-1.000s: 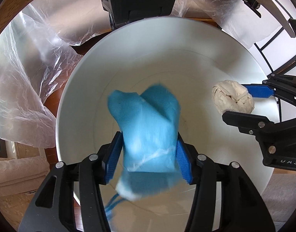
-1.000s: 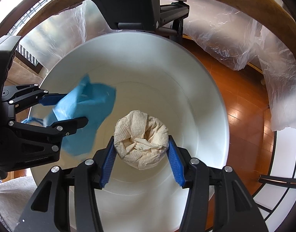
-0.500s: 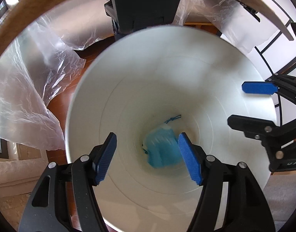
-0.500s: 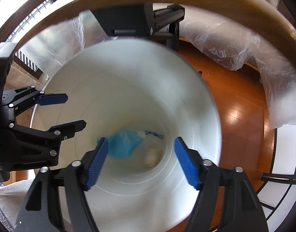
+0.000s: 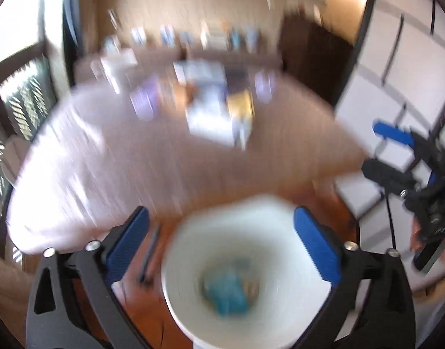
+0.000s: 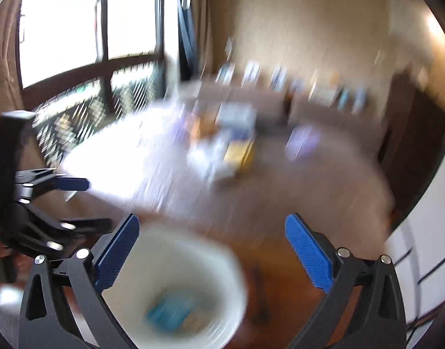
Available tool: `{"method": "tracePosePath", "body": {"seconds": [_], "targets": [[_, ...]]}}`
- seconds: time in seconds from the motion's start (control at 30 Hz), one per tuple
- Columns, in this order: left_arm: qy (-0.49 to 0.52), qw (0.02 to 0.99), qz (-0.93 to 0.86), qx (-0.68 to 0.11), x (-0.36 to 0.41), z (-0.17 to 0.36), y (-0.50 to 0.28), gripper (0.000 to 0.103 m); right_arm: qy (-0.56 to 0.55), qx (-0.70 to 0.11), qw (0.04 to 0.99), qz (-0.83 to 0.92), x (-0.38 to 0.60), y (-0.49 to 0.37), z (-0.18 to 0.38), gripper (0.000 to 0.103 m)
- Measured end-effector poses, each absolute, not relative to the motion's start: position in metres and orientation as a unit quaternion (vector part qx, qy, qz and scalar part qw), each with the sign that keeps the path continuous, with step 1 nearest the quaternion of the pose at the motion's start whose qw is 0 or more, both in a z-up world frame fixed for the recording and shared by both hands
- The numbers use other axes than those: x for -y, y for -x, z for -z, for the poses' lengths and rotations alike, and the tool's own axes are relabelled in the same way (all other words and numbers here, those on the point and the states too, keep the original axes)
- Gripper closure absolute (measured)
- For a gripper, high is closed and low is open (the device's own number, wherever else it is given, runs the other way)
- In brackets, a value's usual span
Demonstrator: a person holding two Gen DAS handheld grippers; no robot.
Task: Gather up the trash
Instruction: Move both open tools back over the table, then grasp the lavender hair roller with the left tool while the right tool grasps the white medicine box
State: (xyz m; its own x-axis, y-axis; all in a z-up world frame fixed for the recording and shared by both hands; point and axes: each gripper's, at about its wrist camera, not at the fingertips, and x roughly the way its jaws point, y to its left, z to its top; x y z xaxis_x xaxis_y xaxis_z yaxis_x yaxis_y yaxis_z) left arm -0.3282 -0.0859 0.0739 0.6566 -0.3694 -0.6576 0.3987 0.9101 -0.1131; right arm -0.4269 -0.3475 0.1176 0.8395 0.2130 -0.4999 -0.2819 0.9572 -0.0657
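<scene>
A: In the left view, near and low, the left gripper [image 5: 221, 244] gapes wide and empty; the blue cloth [image 5: 226, 292] it held a second ago lies in the white bin [image 5: 295, 264].

B: In the right view, the right gripper [image 6: 212, 251] is wide too, its paper wad [image 6: 193, 321] dropped beside the cloth; both now face the far table [image 6: 309, 180], likely for more trash.
</scene>
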Motion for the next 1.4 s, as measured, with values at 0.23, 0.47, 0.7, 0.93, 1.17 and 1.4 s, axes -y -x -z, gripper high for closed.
{"method": "tracePosePath", "body": {"seconds": [0.23, 0.47, 0.7, 0.93, 1.17, 1.4], "targets": [[0.043, 0.938, 0.176, -0.296, 0.065, -0.125, 0.280, 0.001, 0.032, -0.247, 0.964, -0.092, 0.359, 0.373, -0.141, 0.004], [-0.034, 0.921, 0.158, -0.354, 0.067, -0.102, 0.226, 0.001, 0.038, -0.296, 0.950, -0.093, 0.351, 0.326, -0.112, 0.004], [-0.091, 0.897, 0.162, -0.401, 0.067, -0.064, 0.159, 0.001, 0.074, -0.360, 0.920, -0.135, 0.312, 0.294, -0.058, 0.004], [-0.118, 0.878, 0.167, -0.434, 0.069, -0.034, 0.099, 0.001, 0.075, -0.401, 0.902, -0.140, 0.300, 0.257, -0.030, 0.004], [-0.122, 0.866, 0.183, -0.449, 0.073, -0.021, 0.067, 0.002, 0.050, -0.424, 0.891, -0.153, 0.297, 0.243, -0.021, 0.010], [-0.133, 0.861, 0.209, -0.445, 0.079, -0.019, 0.057, 0.009, 0.041, -0.435, 0.877, -0.202, 0.287, 0.241, -0.022, 0.023]]}}
